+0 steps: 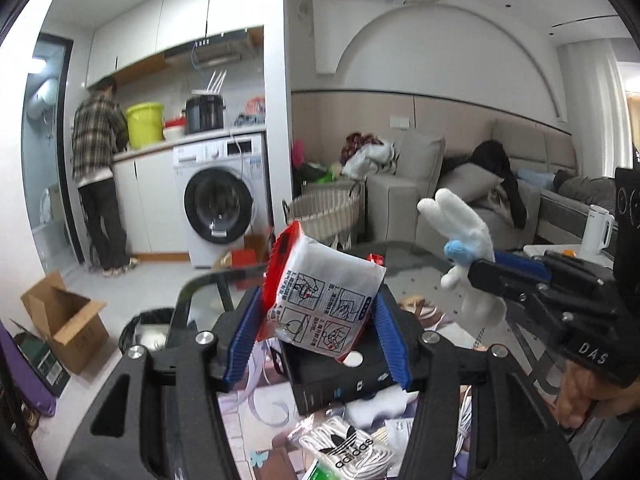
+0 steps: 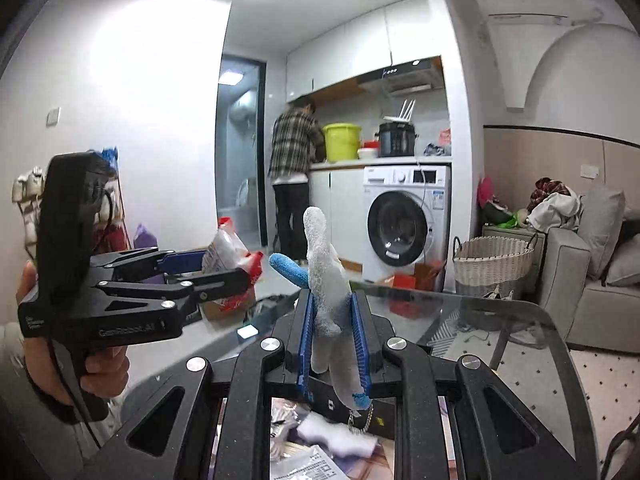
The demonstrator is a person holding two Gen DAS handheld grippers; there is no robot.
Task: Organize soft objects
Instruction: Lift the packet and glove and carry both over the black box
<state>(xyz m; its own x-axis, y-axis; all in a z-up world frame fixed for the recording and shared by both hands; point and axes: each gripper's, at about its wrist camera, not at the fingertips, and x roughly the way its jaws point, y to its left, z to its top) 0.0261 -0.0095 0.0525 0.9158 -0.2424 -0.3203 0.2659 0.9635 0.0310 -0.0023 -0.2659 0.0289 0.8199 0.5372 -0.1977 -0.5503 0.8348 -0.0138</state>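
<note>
Above the cluttered glass table (image 2: 500, 320), lower centre of both views: left gripper (image 1: 316, 336) clamped on a red-edged tissue pack (image 1: 320, 292); right gripper (image 2: 332, 344) clamped on a white-and-blue plush toy (image 2: 328, 280). Risks: slick wrapper sliding free; dangling keychain (image 2: 358, 420) snagging on the clutter below.

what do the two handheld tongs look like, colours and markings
Both are matte black pistol-grip frames with silver bolts and ribbed blue pads. The left tongs show small white lettering on the side; the right tongs carry white letters "DAS". Bare hands, a black cable.
</note>
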